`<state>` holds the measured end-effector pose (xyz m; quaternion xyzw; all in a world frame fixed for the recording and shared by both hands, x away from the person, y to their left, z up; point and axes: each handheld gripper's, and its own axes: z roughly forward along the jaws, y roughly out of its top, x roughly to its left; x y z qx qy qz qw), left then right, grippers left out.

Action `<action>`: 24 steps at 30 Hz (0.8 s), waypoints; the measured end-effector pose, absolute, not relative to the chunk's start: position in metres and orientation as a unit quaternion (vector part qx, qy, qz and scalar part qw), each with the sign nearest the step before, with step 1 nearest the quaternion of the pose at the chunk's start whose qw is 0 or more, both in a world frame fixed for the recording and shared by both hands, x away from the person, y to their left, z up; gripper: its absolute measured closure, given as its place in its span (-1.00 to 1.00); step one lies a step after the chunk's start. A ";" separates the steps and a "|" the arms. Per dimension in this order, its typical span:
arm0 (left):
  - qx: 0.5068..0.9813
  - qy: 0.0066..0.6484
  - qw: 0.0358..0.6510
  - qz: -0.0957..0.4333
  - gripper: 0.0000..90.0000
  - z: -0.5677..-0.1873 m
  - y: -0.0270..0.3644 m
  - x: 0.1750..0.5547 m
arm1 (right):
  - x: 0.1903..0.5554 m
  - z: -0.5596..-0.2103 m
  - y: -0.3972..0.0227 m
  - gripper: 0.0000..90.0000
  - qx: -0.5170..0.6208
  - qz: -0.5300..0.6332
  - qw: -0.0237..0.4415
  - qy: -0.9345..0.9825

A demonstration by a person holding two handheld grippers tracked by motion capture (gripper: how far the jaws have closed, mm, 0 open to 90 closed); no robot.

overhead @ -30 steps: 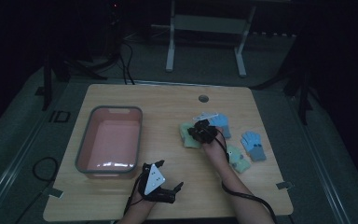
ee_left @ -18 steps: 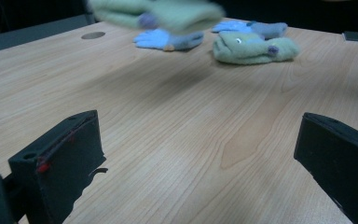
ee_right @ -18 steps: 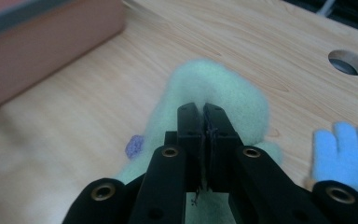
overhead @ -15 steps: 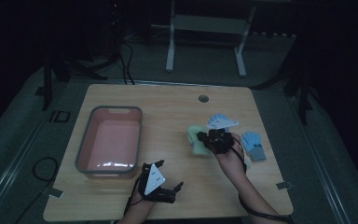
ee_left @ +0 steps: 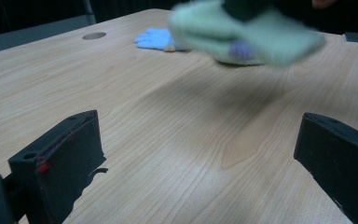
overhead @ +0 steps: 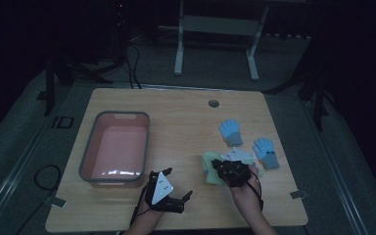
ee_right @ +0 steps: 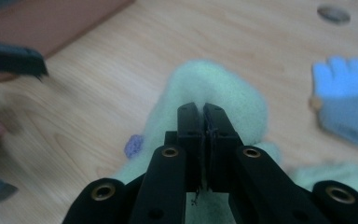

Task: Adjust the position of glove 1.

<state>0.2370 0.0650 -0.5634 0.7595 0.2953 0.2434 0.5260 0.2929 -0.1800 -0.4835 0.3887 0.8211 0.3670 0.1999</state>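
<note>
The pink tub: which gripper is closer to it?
Left. The left gripper sits just off the pink tub's near corner; the right gripper, pinching a green glove, is farther across the table.

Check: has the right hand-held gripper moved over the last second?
Yes. The right hand-held gripper, shut on the green glove, has pulled back toward the table's near edge, away from the blue gloves.

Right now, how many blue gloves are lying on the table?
2. One blue glove lies toward the far right part of the table, and the second blue glove lies nearer the right edge. More could be hidden under the green glove.
</note>
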 end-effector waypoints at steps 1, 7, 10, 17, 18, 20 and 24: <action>0.759 0.295 0.526 0.243 -0.97 -0.563 0.065 0.237 | 0.293 -0.484 -0.180 0.92 0.389 0.367 0.200 0.821; 0.760 0.294 0.526 0.243 -0.97 -0.563 0.065 0.237 | 0.290 -0.513 -0.178 0.92 0.420 0.360 0.173 0.815; 0.761 0.293 0.525 0.243 -0.97 -0.563 0.065 0.237 | 0.292 -0.519 -0.176 0.92 0.426 0.359 0.173 0.812; 0.762 0.292 0.525 0.243 -0.97 -0.563 0.064 0.237 | 0.297 -0.535 -0.170 0.86 0.416 0.335 0.184 0.825; 0.762 0.292 0.525 0.243 -0.97 -0.563 0.064 0.237 | 0.298 -0.538 -0.169 0.74 0.415 0.331 0.180 0.829; 0.761 0.292 0.525 0.245 -0.97 -0.563 0.064 0.236 | 0.299 -0.541 -0.169 0.60 0.411 0.326 0.176 0.833; 0.762 0.290 0.525 0.245 -0.97 -0.563 0.064 0.236 | 0.297 -0.547 -0.166 0.51 0.405 0.324 0.190 0.833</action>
